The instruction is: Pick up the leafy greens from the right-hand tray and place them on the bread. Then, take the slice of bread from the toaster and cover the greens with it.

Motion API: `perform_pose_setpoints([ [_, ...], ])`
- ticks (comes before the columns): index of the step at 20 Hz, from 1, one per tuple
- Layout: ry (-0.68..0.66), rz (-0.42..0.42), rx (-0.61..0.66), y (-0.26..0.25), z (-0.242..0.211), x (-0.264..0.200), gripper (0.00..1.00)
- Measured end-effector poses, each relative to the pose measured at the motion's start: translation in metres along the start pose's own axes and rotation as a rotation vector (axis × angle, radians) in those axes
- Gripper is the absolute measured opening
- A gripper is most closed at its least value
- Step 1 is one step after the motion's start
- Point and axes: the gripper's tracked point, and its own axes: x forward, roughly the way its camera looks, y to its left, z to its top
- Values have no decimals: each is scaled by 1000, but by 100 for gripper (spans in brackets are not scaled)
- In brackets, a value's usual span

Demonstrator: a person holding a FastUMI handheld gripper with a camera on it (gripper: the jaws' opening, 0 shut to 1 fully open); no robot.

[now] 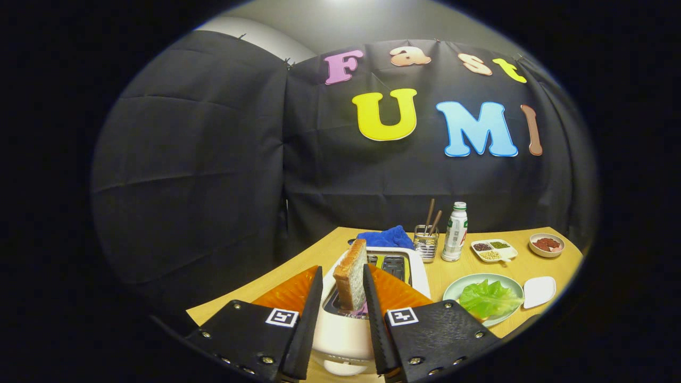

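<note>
Bread slice (351,275) stands upright in the toaster (372,298) slot, lower centre of the frame, between the gripper (343,295) fingers. The jaws are spread; whether the right finger touches the slice cannot be told. Leafy greens (488,299) lie on the green plate (452,290), lower right.

Staged kitchen booth, not real home: black cloth wall (213,159) behind wooden table (463,268) set with toaster (367,303), utensil holder (425,243), drink bottle (455,232), condiment dishes (493,250), green plate (481,284).
</note>
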Motion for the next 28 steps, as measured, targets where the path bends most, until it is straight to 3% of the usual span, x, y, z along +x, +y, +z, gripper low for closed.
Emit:
perform_pose_setpoints([
  [8,32,-135,7,-12,-14,30,47],
  [10,83,-164,32,-17,-26,35,21],
  [12,79,-167,37,-21,-17,35,21],
  [13,84,-158,59,-29,-30,57,15],
  [14,84,-156,47,-21,-22,45,8],
  [28,-33,-85,87,-26,41,11,8],
])
